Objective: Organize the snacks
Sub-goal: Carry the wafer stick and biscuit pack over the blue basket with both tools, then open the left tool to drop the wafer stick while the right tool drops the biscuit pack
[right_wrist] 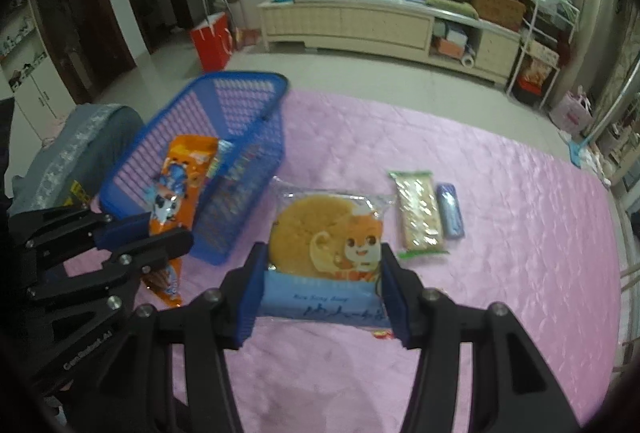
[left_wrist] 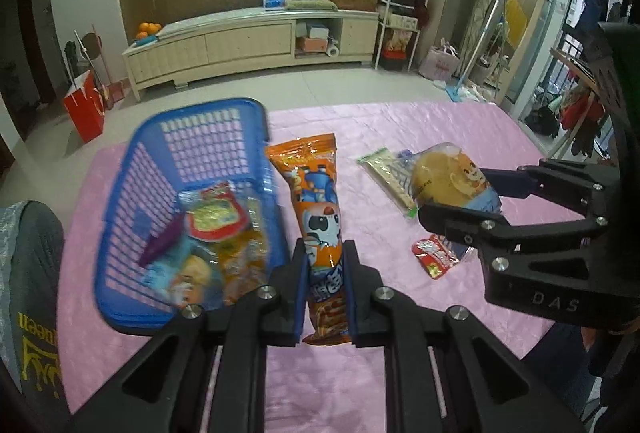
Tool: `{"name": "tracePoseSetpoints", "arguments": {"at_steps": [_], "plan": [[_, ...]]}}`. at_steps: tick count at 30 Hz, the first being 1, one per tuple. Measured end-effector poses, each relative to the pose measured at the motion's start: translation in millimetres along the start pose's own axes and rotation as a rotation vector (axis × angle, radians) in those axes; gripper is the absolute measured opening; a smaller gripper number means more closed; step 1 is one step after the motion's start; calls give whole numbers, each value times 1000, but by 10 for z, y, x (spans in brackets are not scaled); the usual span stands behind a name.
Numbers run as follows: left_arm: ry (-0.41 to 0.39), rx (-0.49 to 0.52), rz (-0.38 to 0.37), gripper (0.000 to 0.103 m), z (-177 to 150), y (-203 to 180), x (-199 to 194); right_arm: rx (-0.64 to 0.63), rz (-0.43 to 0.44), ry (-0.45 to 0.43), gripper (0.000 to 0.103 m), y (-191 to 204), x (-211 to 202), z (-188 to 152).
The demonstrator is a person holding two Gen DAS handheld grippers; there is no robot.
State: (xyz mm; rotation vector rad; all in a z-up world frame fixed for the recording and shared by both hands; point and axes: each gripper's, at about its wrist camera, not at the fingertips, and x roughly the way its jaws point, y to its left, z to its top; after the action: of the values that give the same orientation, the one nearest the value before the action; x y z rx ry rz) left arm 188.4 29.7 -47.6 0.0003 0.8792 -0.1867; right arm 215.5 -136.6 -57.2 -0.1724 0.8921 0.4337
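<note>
while the left hand-held gripper pinches an orange packet, only its view shows the red sachet.

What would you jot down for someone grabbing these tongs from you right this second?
Left tongs: shut on the orange snack tube, beside the blue basket.
Right tongs: shut on the round cake packet, over the pink tablecloth.
Done: several snacks already lie in the basket.
Left: drop both held snacks in, then collect the green-edged cracker pack, the small blue packet next to it, and the red packet.
</note>
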Motion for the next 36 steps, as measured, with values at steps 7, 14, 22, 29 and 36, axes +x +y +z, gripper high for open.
{"name": "tracePoseSetpoints", "arguments": {"at_steps": [7,14,22,29,36], "plan": [[-10,-29,36,14,54,489,-130,-15,29,-25,58,388,67,229],[16,-55,40,14,108,891,15,-33,51,-14,58,615,304,393],[58,-73,13,14,208,1071,348,-38,58,26,58,668,630,514],[91,-69,10,14,359,1099,651,-30,48,42,58,590,818,629],[86,-70,33,48,445,1096,809,-19,39,49,58,497,877,651]]}}
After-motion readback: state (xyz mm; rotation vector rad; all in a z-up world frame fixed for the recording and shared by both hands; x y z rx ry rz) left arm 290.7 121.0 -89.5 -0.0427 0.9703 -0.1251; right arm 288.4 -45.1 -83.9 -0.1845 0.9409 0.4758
